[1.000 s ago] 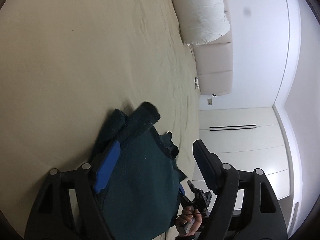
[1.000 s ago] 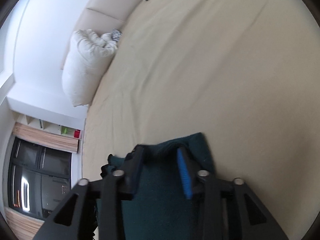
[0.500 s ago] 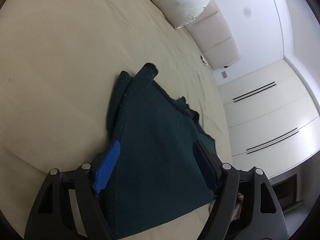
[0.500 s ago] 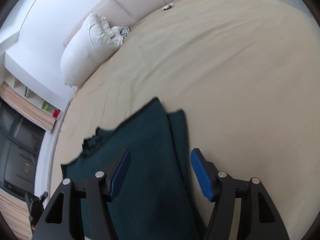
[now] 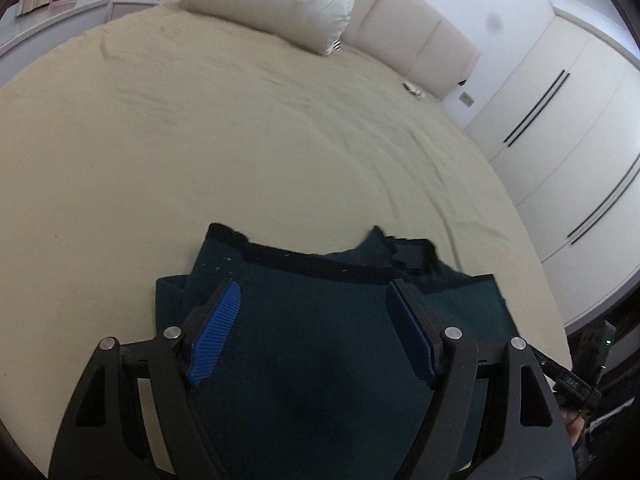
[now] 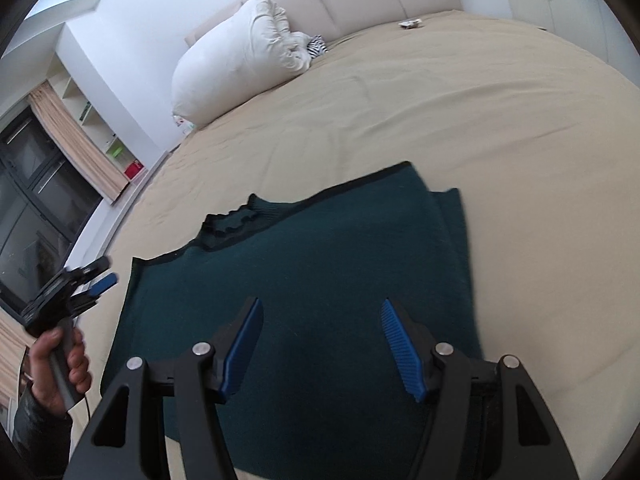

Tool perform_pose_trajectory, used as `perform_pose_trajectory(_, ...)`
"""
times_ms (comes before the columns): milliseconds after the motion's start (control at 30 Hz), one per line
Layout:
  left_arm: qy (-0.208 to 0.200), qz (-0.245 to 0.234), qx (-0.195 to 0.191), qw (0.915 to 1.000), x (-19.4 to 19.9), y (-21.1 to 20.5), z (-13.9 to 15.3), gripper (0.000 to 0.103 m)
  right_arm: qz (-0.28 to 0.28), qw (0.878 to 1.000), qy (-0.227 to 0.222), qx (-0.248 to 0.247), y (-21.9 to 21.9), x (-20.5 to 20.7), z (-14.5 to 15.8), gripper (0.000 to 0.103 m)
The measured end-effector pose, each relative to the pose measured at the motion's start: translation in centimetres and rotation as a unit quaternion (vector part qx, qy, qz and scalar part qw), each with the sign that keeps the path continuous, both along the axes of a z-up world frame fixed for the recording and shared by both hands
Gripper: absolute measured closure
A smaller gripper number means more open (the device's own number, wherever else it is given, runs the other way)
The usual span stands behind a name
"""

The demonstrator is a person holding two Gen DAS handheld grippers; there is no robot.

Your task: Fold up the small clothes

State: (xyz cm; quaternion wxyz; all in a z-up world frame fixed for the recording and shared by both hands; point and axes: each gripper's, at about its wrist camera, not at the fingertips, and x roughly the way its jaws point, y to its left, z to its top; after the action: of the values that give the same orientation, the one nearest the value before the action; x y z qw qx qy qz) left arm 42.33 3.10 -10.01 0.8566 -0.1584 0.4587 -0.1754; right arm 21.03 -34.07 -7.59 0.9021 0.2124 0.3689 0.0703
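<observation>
Released, dark green garment (image 5: 320, 360) lies flat beneath both lifted tongs (image 6: 320, 344).

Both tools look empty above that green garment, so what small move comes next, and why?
Probably lower the right tool to the dark green garment and pinch its right edge, where a layer sticks out unevenly. Both tools are open, the right one just widened, and the folded cloth lies loose on the bed.

The dark green garment (image 6: 320, 272) ran behind the gripper frames and off the lower edge, its near hem unseen in both views.
</observation>
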Motion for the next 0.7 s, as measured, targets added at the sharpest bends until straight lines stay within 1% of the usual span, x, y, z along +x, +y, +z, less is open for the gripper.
perform_pose_trajectory(67,0.03,0.02,0.01,0.9993,1.5,0.6,-3.3,0.031,0.004,1.0,0.01,0.012,-0.3,1.7,-0.6,0.038)
perform_pose_trajectory(100,0.026,0.024,-0.002,0.9994,1.3,1.5,-4.0,0.041,-0.006,1.0,0.017,0.014,-0.9,2.3,-0.9,0.038)
perform_pose_trajectory(167,0.004,0.029,-0.038,0.9989,0.2,3.2,-4.6,0.044,-0.034,0.999,0.021,0.02,-2.2,3.1,-1.3,0.038)
perform_pose_trajectory(200,0.003,0.03,-0.044,0.9986,-0.2,3.8,-4.6,0.048,-0.045,0.998,0.017,0.038,-3.3,3.4,-1.5,0.038)
perform_pose_trajectory(233,0.002,0.033,-0.05,0.9982,-0.5,4.3,-4.7,0.051,-0.061,0.996,0.017,0.059,-4.5,3.7,-1.9,0.04)
perform_pose_trajectory(300,0.001,0.039,-0.057,0.9976,-0.5,4.2,-5.0,0.052,-0.104,0.991,0.021,0.085,-6.5,3.7,-2.2,0.045)
perform_pose_trajectory(333,0.0,0.041,-0.055,0.9976,-0.6,4.2,-5.1,0.054,-0.118,0.987,0.017,0.105,-7.3,3.4,-2.2,0.052)
perform_pose_trajectory(367,-0.003,0.046,-0.05,0.9977,-0.8,4.1,-5.2,0.055,-0.138,0.984,0.014,0.112,-8.0,2.9,-2.1,0.051)
perform_pose_trajectory(433,-0.008,0.051,-0.047,0.9976,-1.4,4.0,-5.3,0.055,-0.203,0.975,0.013,0.088,-9.3,1.3,-1.8,0.046)
perform_pose_trajectory(500,-0.013,0.068,-0.045,0.9966,-2.0,3.9,-5.2,0.055,-0.232,0.967,0.005,0.103,-10.5,-0.1,-1.7,0.045)
perform_pose_trajectory(533,-0.016,0.083,-0.038,0.9957,-2.4,4.3,-4.9,0.056,-0.239,0.965,0.002,0.11,-10.9,-0.7,-1.6,0.045)
perform_pose_trajectory(567,-0.017,0.104,-0.021,0.9942,-2.9,4.5,-4.5,0.055,-0.237,0.965,-0.006,0.113,-11.0,-1.0,-1.3,0.045)
perform_pose_trajectory(600,-0.013,0.133,0.0,0.991,-3.3,4.8,-4.2,0.055,-0.225,0.968,-0.016,0.113,-10.7,-1.1,-0.8,0.045)
perform_pose_trajectory(633,-0.016,0.146,-0.002,0.9891,-3.7,5.3,-3.9,0.055,-0.214,0.97,-0.023,0.112,-10.3,-0.9,-0.5,0.045)
perform_pose_trajectory(667,-0.025,0.147,-0.009,0.9887,-4.1,5.6,-3.4,0.055,-0.196,0.974,-0.033,0.113,-9.6,-0.6,-0.1,0.045)
perform_pose_trajectory(700,-0.036,0.14,-0.003,0.9894,-4.2,5.2,-2.8,0.055,-0.172,0.978,-0.041,0.112,-8.8,0.0,0.4,0.045)
